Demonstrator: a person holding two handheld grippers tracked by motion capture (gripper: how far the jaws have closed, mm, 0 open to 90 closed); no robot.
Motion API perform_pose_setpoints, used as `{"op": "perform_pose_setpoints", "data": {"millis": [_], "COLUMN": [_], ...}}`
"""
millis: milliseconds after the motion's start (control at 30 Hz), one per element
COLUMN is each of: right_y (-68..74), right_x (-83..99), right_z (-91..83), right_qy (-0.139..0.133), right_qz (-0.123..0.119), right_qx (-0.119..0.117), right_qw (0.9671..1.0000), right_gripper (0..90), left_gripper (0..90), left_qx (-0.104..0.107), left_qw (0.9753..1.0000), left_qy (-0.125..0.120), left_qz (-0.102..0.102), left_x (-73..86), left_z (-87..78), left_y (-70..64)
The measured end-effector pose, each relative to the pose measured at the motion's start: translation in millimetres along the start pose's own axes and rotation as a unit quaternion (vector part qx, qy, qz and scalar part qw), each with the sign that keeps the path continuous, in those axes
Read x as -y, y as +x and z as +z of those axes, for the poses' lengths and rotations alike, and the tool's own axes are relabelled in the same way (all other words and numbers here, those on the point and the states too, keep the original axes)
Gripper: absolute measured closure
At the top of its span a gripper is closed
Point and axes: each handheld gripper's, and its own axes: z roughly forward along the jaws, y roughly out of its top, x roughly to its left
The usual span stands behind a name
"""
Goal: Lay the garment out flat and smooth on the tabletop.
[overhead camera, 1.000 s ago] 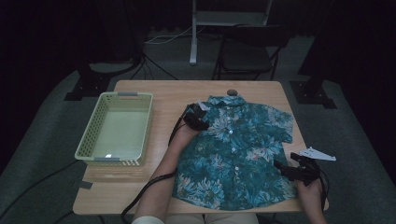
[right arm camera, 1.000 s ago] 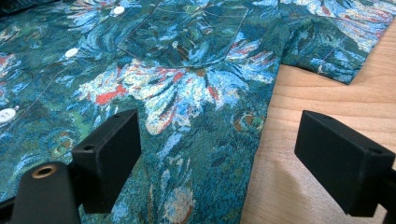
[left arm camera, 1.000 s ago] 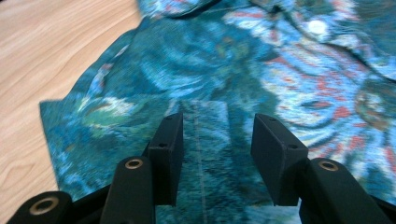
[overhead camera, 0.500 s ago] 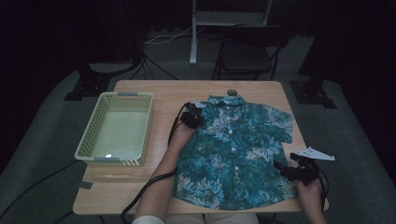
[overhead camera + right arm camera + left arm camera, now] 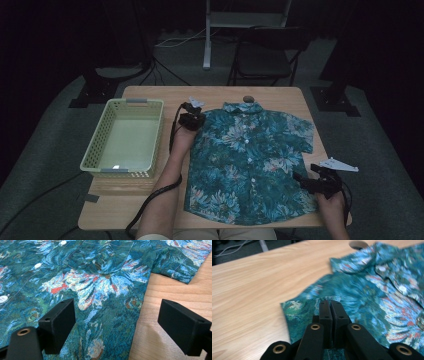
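1 shirt (image 5: 250, 160) | left hand-held gripper (image 5: 329, 305) clamps sleeve | right hand-held gripper (image 5: 117, 325) apart | basket (image 5: 100, 145) beside

Left of the shirt: a bare strip of worktop (image 5: 170, 200) runs between the shirt (image 5: 245, 160) and the basket (image 5: 125, 137); your own left forearm lies along it.
Far edge: open wood behind the collar, apart from a small round hole (image 5: 248, 98).
Right side: your right tongs (image 5: 112, 322) straddle the shirt's hem with bare wood beside it.
Basket: blocks the left end.
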Motion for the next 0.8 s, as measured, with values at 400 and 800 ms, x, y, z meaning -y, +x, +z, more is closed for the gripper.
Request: {"op": "perform_pose_setpoints", "data": {"millis": [400, 800], "right_y": [-0.1, -0.3], "right_x": [-0.4, -0.3], "right_z": [0.7, 0.4], "right_qy": [0.003, 0.002], "right_qz": [0.001, 0.005], "right_qx": [0.001, 0.001], "right_qw": [1.0, 1.0], "right_gripper": [14.1, 14.1], "left_gripper": [40.4, 12.2], "left_qx": [-0.065, -0.026], "left_qw": [0.9933, 0.9987], "left_qy": [-0.074, -0.03], "left_qz": [-0.061, -0.031], "left_x": [14.4, 31.1], "left_z": [-27.3, -25.3], "left_y": [30.0, 10.4]}}
